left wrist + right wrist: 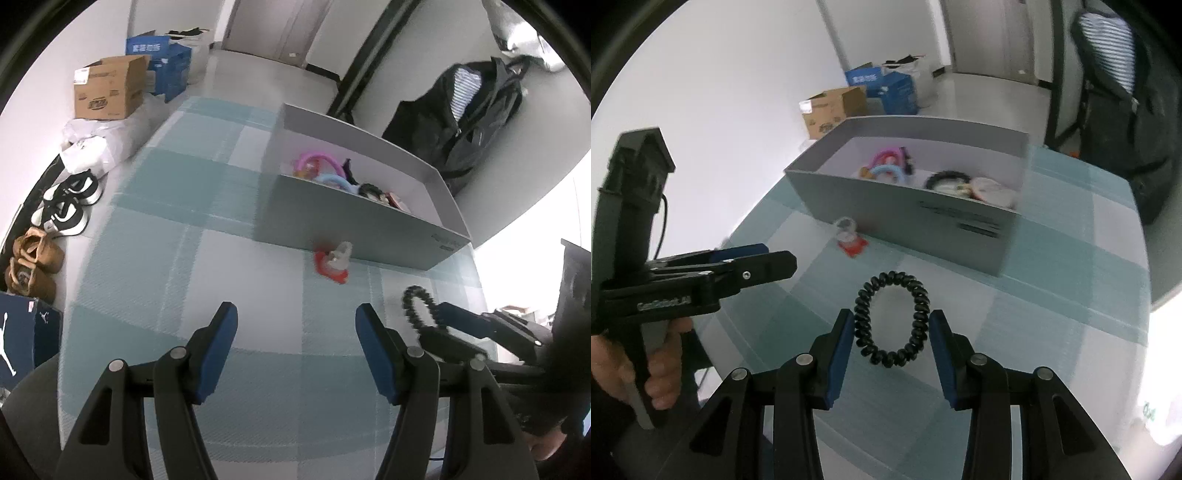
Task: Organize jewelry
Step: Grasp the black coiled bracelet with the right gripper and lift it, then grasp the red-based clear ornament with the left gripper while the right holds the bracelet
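A black spiral hair tie [892, 319] is held between the blue pads of my right gripper [892, 325], above the checked tablecloth; it also shows in the left wrist view [417, 304]. My left gripper [295, 317] is open and empty over the cloth; it shows from the side in the right wrist view [768, 258]. A grey box [354, 229] [905, 218] holds pink, blue and black hair ties and other pieces. A red-backed small ornament [332, 260] [849, 238] lies on the cloth just in front of the box.
The table carries a teal and white checked cloth [177, 229]. On the floor to the left are shoes [66, 206], white bags, cardboard and blue boxes [110, 88]. A dark backpack [476, 110] leans by the wall behind the box.
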Demonstrator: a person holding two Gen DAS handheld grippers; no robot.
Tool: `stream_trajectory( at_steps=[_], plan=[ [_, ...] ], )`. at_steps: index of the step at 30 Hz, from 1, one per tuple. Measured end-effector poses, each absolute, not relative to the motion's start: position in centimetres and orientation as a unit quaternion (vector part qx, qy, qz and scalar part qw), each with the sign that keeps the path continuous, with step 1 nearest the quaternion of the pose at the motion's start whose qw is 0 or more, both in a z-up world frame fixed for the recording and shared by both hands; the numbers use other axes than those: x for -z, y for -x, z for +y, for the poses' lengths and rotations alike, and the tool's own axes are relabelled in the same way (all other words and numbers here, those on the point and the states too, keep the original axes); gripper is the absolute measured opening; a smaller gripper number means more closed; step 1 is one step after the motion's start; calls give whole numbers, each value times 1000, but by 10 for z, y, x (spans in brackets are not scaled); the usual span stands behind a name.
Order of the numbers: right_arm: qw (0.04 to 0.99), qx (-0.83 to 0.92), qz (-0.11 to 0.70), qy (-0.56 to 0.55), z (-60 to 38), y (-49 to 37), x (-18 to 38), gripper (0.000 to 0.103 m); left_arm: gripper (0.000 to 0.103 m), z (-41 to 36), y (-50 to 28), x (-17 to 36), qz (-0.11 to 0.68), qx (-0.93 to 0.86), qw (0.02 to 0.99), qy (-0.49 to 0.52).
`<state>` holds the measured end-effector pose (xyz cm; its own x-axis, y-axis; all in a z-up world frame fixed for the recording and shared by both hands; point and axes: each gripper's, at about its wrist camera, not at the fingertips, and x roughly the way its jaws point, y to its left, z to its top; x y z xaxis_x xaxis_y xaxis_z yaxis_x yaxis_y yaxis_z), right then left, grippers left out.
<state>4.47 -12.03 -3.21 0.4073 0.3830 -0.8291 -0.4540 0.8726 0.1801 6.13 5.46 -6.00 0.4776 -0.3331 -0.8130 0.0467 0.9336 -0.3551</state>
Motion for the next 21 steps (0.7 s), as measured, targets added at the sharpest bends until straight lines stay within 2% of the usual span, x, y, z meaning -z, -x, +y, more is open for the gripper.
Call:
stream_trajectory(
  at_steps=[16, 21],
  plan=[
    [857, -227, 462, -23, -170, -44, 13, 40, 60, 20, -88, 66, 494, 107, 862, 48],
    [858, -231, 458, -32, -175, -42, 10, 40, 46, 20, -90, 67, 489, 111, 864, 41]
  ],
)
